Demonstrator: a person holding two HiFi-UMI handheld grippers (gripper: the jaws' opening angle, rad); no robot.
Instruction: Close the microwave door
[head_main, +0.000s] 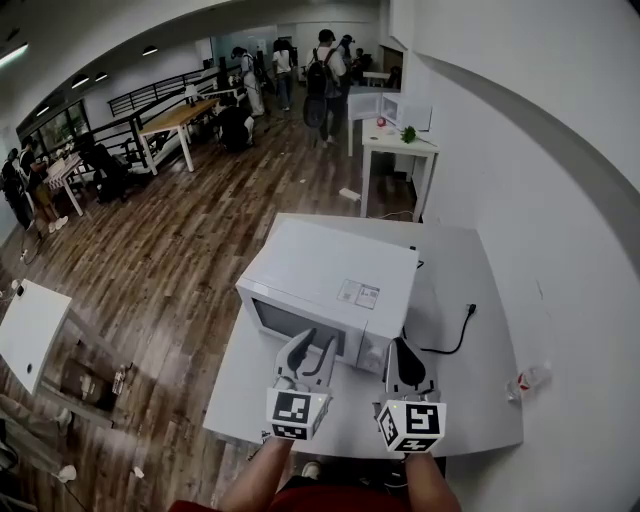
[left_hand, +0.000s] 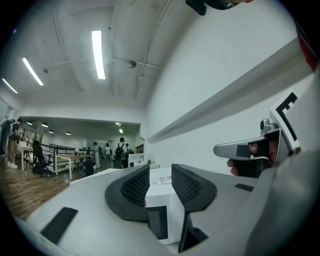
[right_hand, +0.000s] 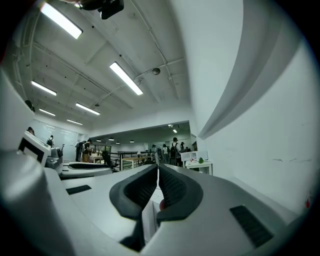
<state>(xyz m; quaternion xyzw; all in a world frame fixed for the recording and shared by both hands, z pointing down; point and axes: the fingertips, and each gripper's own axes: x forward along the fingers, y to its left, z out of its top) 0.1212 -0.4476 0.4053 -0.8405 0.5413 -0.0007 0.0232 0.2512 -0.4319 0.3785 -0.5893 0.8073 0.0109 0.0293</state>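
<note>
On the far left, dark wooden floor (head_main: 190, 250) fills a big open room, with a small white side table (head_main: 30, 335) near the lower edge and several people at desks further back; I cannot count them surely. Toward the middle stands a white table (head_main: 470, 400), and on it one white microwave (head_main: 335, 275), set at the table's left half, its door looking flush with the front. Just before the microwave's front are two grippers. The left gripper (head_main: 313, 352) has its jaws apart, with nothing pressed between them; the microwave shows beyond the gap. The right gripper (head_main: 401, 352) has its jaws together and holds nothing. To the right of the microwave one black power cord (head_main: 450, 335) lies on the table. The far right is a plain white wall (head_main: 560, 200).
</note>
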